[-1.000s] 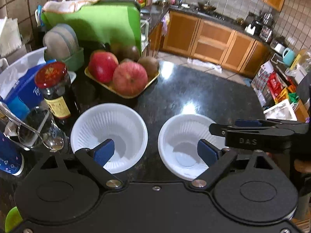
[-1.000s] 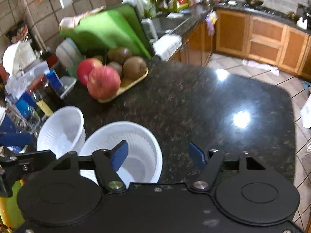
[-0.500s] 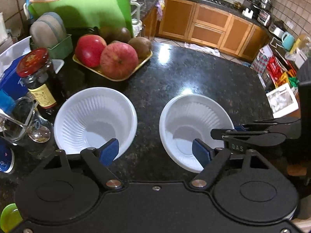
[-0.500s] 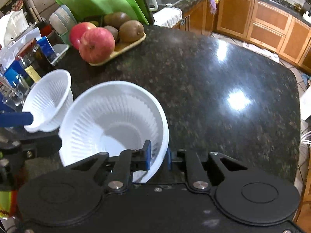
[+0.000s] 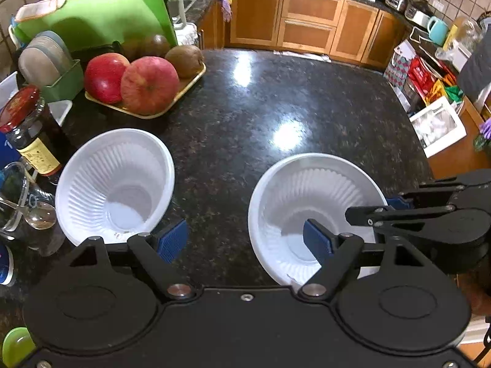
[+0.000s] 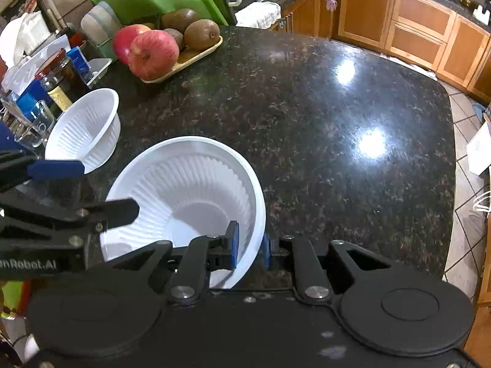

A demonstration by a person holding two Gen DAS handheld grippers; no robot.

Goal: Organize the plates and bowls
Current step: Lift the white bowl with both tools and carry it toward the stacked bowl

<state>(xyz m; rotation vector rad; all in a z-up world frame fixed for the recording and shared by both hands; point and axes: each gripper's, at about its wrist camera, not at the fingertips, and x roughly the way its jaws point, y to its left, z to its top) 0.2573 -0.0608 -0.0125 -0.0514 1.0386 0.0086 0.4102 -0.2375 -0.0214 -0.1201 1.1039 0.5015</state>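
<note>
Two white, ribbed, thin plastic bowls sit apart on a speckled, glossy black granite counter. The right gripper has just closed, its blue pads pinching the near wall of the right-hand bowl. The left gripper stands wide, empty, between this and the left-hand bowl. Only the left view shows the teal mug.

Your right gripper points steeply down, its blue pads pinched tight on a bowl rim, one pad inside the wall and one outside. Your left gripper angles down too, jaws spread wide, nothing touching either pad.
</note>
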